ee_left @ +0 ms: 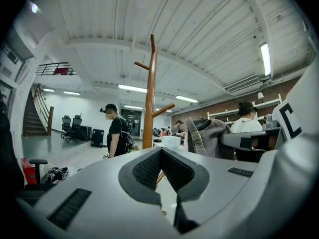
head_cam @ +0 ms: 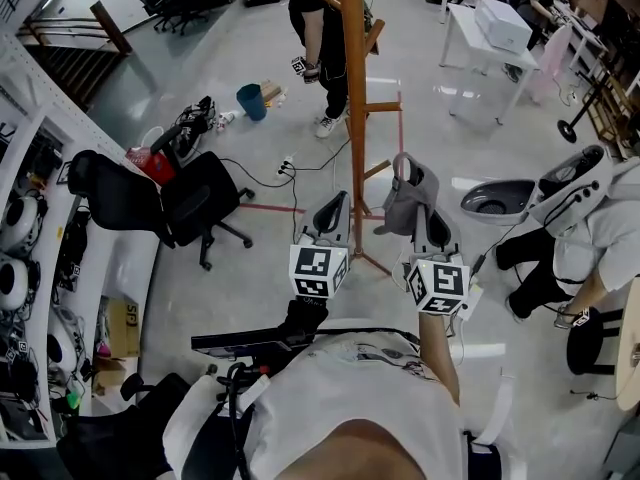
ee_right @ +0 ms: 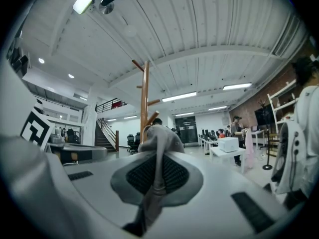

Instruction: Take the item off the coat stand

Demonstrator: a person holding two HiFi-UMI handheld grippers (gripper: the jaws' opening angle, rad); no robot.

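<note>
A tall wooden coat stand point(head_cam: 352, 88) rises from the floor just ahead of me; its pole shows in the left gripper view point(ee_left: 148, 108) and the right gripper view point(ee_right: 144, 98). My right gripper point(head_cam: 428, 224) is shut on a grey hat point(head_cam: 408, 200), which hangs to the right of the pole and looks apart from the pegs. Its fabric runs down between the pads point(ee_right: 158, 171), with the hat's crown point(ee_right: 160, 138) above them. My left gripper point(head_cam: 333, 206) sits left of the hat near the pole's base, shut with nothing in it point(ee_left: 162, 156). The hat point(ee_left: 212, 136) shows to its right.
A person in black point(head_cam: 320, 38) stands beyond the stand. A black office chair point(head_cam: 190, 203) is at left with a blue bucket point(head_cam: 251, 100) behind it. A white table point(head_cam: 465, 38) stands at the back right. A seated person point(head_cam: 590, 238) is at the right.
</note>
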